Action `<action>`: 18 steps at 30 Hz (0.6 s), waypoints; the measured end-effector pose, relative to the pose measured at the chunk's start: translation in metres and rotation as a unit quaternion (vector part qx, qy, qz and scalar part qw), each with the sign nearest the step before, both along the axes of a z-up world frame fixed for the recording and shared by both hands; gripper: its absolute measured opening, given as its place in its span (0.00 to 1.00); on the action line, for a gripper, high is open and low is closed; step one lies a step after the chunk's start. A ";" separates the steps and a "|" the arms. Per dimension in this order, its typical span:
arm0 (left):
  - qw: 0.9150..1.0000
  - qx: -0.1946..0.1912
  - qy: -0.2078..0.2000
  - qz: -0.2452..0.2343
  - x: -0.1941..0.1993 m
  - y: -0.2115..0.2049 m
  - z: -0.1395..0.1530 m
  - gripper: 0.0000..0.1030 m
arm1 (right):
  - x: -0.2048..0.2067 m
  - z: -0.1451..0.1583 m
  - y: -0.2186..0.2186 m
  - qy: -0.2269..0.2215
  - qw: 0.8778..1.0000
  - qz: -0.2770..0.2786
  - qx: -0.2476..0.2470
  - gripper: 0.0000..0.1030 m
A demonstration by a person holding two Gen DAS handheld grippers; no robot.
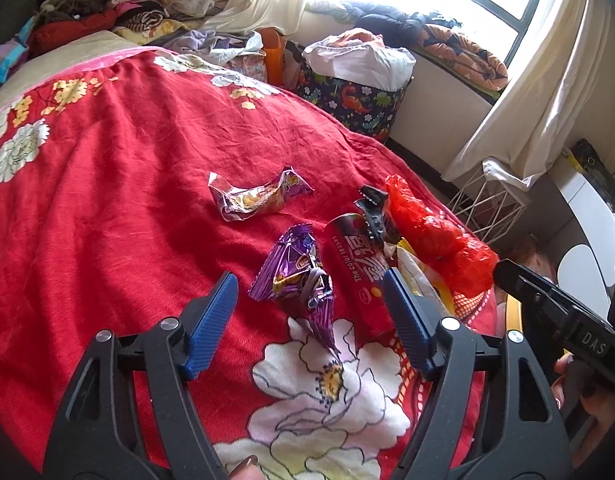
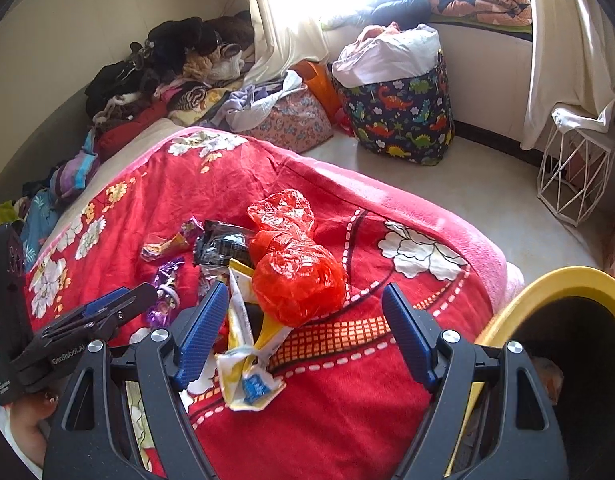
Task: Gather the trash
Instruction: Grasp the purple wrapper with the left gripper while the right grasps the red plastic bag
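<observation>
Lying on a bed w/ a red flowered blanket (image 1: 107, 184) is a small pile of trash. Left gripper (image 1: 311, 304) hangs just above the blanket, jaws wide open, nothing in them. Between its blue pads sit a crinkly purple foil wrapper (image 1: 295, 272) & a dark red snack tube w/ white letters (image 1: 359, 272); the tube touches the pad on the right side of the pic. A bit farther off lies a clear crumpled wrapper w/ purple ends (image 1: 255, 196), apart from the rest. A torn black wrapper (image 1: 371, 208) rests on top of the tube's far end, right by a scrunched red plastic bag (image 1: 435, 236).

Right gripper (image 2: 305, 328) also has its jaws wide open & holds nothing. The red plastic bag (image 2: 295, 268) sits between its pads, on top of a white & yellow snack packet (image 2: 247, 356) that touches the pad on the left side of the pic. A yellow-rimmed dark bin (image 2: 559, 280) stands just beside the bed, low at the right of that view.

Across the floor: a dinosaur-print fabric basket (image 2: 403, 120), a white wire basket (image 2: 575, 172) & a heap of clothes (image 2: 167, 68) at the bed's far end.
</observation>
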State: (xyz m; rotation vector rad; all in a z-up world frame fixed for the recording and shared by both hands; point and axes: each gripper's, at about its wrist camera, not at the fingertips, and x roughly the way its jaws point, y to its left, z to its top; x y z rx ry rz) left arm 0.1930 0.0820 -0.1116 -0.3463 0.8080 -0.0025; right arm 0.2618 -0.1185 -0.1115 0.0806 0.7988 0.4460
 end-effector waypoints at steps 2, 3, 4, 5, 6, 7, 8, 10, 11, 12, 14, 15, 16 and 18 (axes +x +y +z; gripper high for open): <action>1.000 0.001 0.009 -0.003 0.005 0.000 -0.005 0.56 | 0.006 -0.004 0.003 0.008 1.000 0.004 0.004 0.70; 1.000 0.000 0.016 -0.003 0.008 0.001 -0.008 0.55 | 0.009 -0.006 0.005 0.012 1.000 0.004 0.004 0.66; 1.000 -0.002 0.021 -0.002 0.010 0.002 -0.010 0.53 | 0.012 -0.008 0.006 0.014 1.000 0.007 0.003 0.53; 1.000 -0.003 0.023 0.000 0.010 0.003 -0.012 0.50 | 0.014 -0.011 0.008 0.020 1.000 0.012 0.005 0.39; 1.000 -0.003 0.026 0.001 0.011 0.004 -0.013 0.48 | 0.016 -0.013 0.009 0.026 1.000 0.014 0.007 0.33; 1.000 -0.003 0.027 0.001 0.012 0.004 -0.013 0.43 | 0.017 -0.014 0.008 0.029 0.999 0.016 0.011 0.20; 1.000 -0.004 0.029 0.001 0.012 0.004 -0.014 0.36 | 0.017 -0.015 0.007 0.030 0.999 0.017 0.017 0.16; 0.999 -0.007 0.033 -0.002 0.012 0.005 -0.016 0.34 | 0.012 -0.014 0.006 0.024 0.999 0.017 0.018 0.14; 0.999 -0.007 0.033 -0.003 0.011 0.005 -0.017 0.30 | 0.009 -0.014 0.003 0.018 1.000 0.015 0.020 0.14; 0.999 -0.007 0.033 -0.004 0.010 0.005 -0.017 0.28 | 0.006 -0.013 0.001 0.016 1.000 0.013 0.022 0.14; 0.999 -0.008 0.031 -0.008 0.008 0.003 -0.016 0.25 | -0.001 -0.012 -0.005 0.011 0.999 0.008 0.030 0.13; 0.999 -0.008 0.030 -0.009 0.007 0.003 -0.016 0.25 | -0.005 -0.011 -0.008 0.007 0.999 0.005 0.032 0.13; 0.999 -0.011 0.029 -0.012 0.006 0.002 -0.015 0.25 | -0.008 -0.010 -0.011 0.003 0.999 0.002 0.033 0.13; 0.999 -0.015 0.027 -0.012 0.003 0.001 -0.014 0.25 | -0.018 -0.007 -0.019 -0.005 0.999 -0.005 0.037 0.13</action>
